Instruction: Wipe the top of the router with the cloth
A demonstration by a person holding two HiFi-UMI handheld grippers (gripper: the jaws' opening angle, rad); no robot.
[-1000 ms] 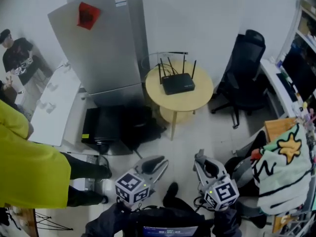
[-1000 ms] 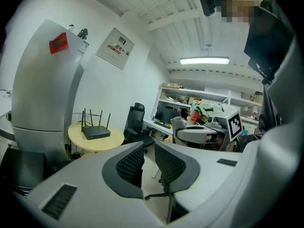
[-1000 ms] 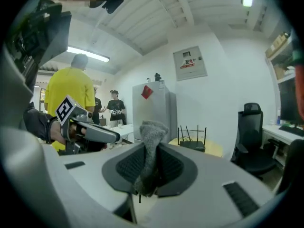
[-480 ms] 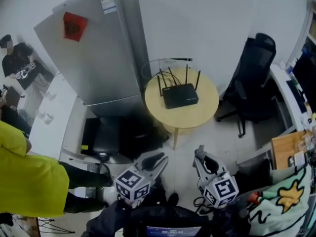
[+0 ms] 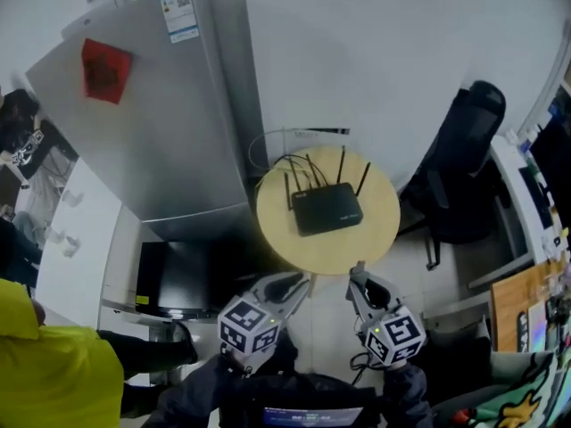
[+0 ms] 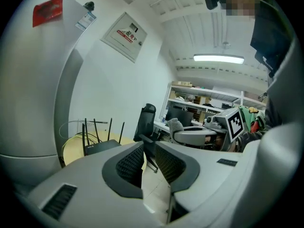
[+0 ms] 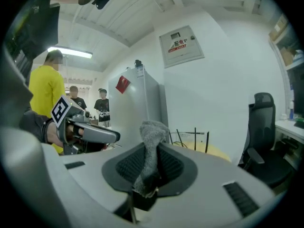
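Observation:
The black router with several upright antennas lies on a round yellow table beside the fridge. Both grippers hang just short of the table's near edge. My right gripper is shut on a grey cloth, which stands up between its pads. My left gripper holds nothing, and its jaws stand a little apart. In the left gripper view the router sits ahead to the left, and the cloth shows in the other gripper. In the right gripper view only the antennas rise above the jaws.
A tall silver fridge stands left of the table, with a dark low box at its foot. A black office chair is to the right, by a desk. A person in yellow stands at the lower left.
The view has closed in on the table: router and table now lie much nearer the gripper tips. The person in yellow and the clutter at right have slid toward the frame's edges.

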